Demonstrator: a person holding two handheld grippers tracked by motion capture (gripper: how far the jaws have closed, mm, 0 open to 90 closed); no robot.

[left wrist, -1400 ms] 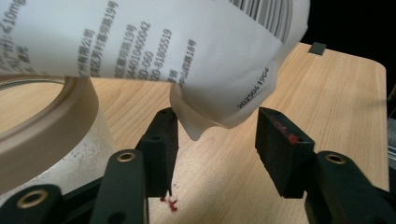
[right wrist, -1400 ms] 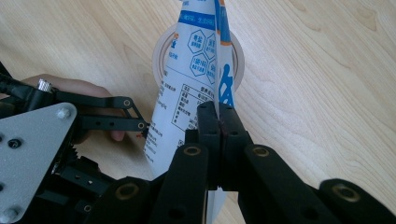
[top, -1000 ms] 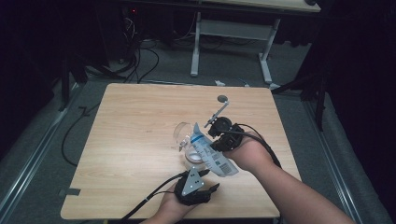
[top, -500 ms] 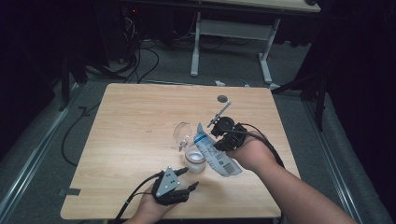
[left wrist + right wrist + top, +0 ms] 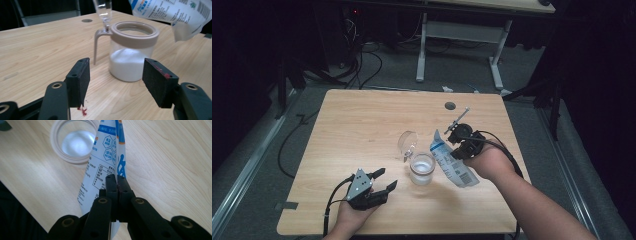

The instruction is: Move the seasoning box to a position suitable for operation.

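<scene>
A glass jar (image 5: 422,170) with a beige rim stands near the table's front middle, about half full of white powder (image 5: 130,63). Its hinged glass lid (image 5: 407,142) is flipped up behind it. My right gripper (image 5: 456,150) is shut on a white and blue printed bag (image 5: 453,164), which hangs tilted just right of the jar with its upper corner toward the jar mouth. In the right gripper view the shut gripper (image 5: 116,182) pinches the bag (image 5: 105,152) above the jar (image 5: 75,142). My left gripper (image 5: 388,177) rests open and holds nothing, left of the jar (image 5: 130,50).
The wooden table (image 5: 362,125) has a round cable hole (image 5: 450,105) at the back right. A few red crumbs (image 5: 83,110) lie on the wood under my left jaw. Table legs and cables sit on the dark floor beyond.
My left gripper has drawn back from the jar, sliding left along the table's front edge. The right gripper still holds the bag tilted beside the jar.
</scene>
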